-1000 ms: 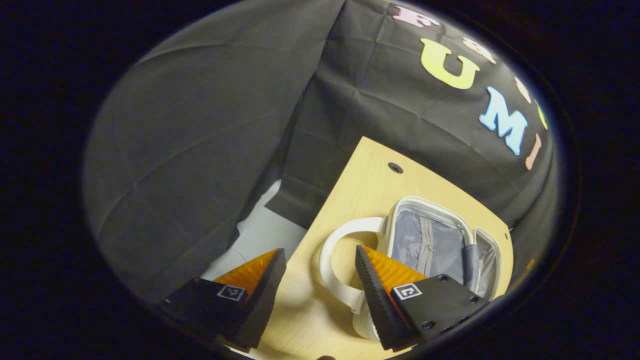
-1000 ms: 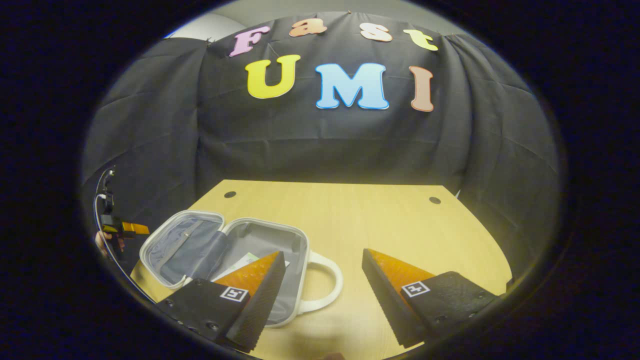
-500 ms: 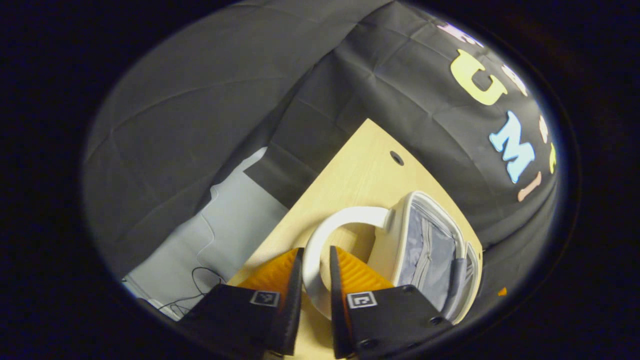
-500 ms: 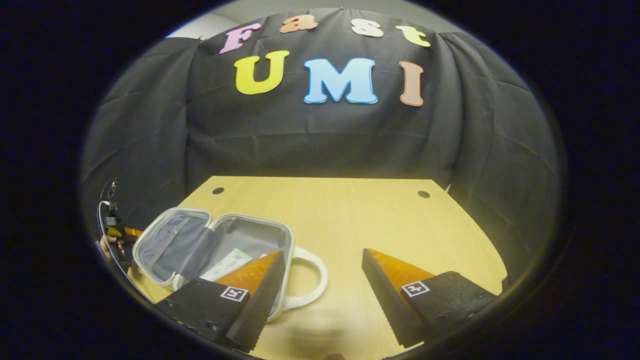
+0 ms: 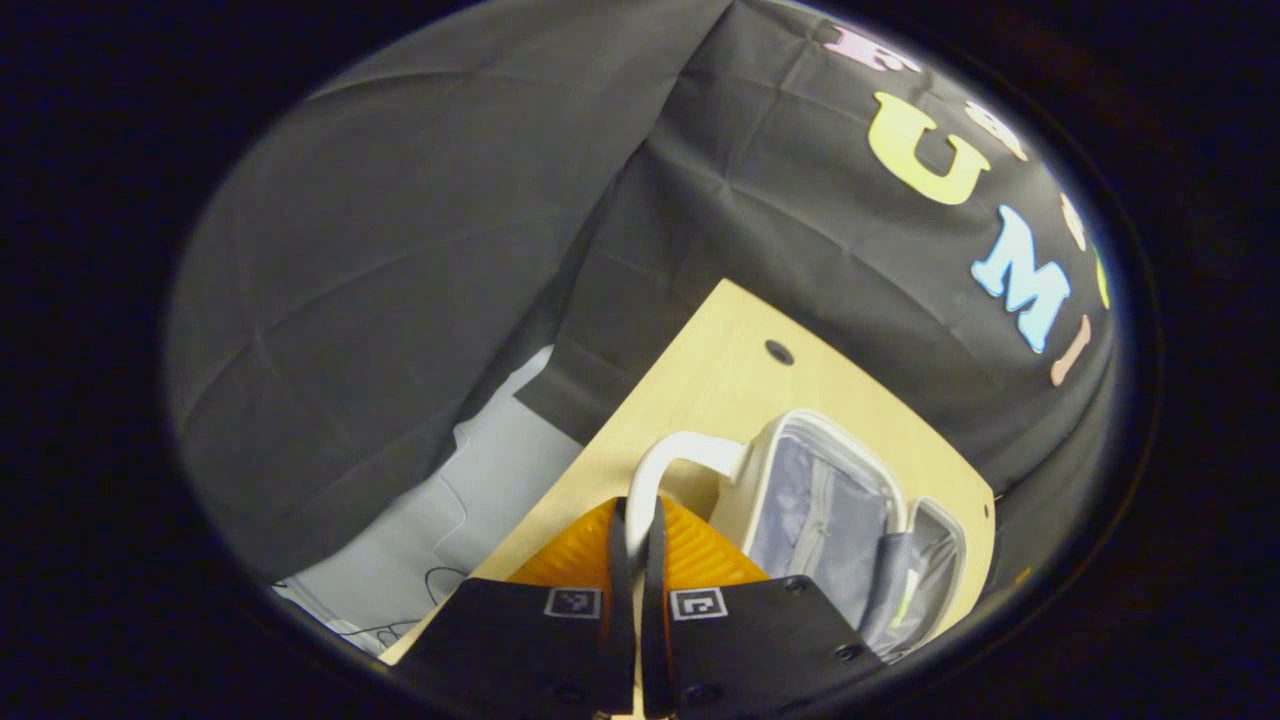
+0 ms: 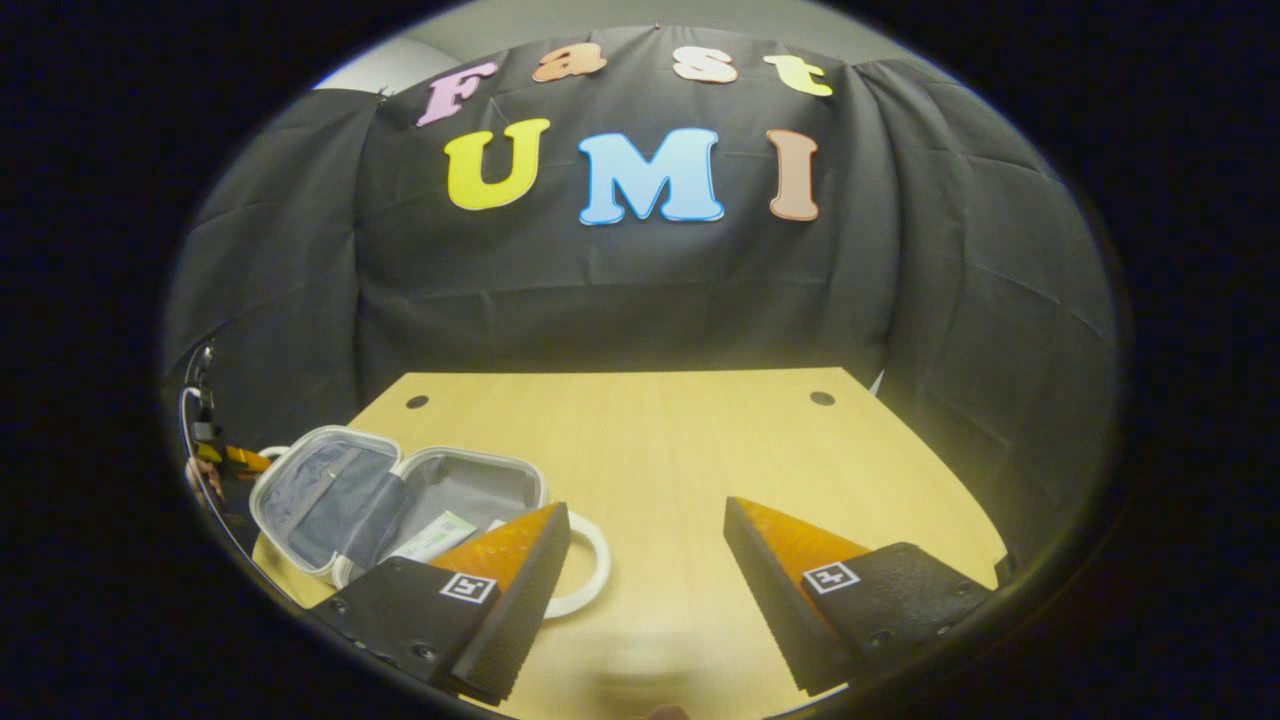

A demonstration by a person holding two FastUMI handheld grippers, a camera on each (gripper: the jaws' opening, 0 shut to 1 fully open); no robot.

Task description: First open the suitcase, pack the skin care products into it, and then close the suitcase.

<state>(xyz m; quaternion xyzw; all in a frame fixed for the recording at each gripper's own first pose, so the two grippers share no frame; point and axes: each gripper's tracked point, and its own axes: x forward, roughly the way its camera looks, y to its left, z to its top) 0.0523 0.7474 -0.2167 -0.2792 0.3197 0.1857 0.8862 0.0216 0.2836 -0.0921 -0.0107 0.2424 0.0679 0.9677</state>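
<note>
The small white hard-shell suitcase with a grey fabric lining (image 6: 400, 500) lies open on the pale wooden table (image 6: 680, 440), at its left part as the right gripper view frames it, both halves spread flat with their insides up. A pale green and white flat packet (image 6: 432, 536), probably one of the skin care products, rests inside the half nearer the right gripper. The left gripper (image 5: 634, 520) has its two fingers pressed onto the white looped handle (image 5: 668, 462) of the lid half, pinching the thin bar between them; in the right gripper view it shows as a small shape at the far left edge. The right gripper (image 6: 645, 545) is spread wide and holds nothing, hovering over bare table just beside the second white handle (image 6: 585, 560). The case looks light and rigid, so it should swing as one stiff piece about its hinge rather than sag, though the smooth plastic handle may slip or twist in a narrow pinch. The handle is the sensible place to hold, since the rounded shell offers no edge for two fingers. Because the case is light, the bottom half may slide on the table when the lid is lifted, so the free gripper could steady it. The zipped lining pocket (image 5: 815, 505) is soft and offers no useful hold.
</note>
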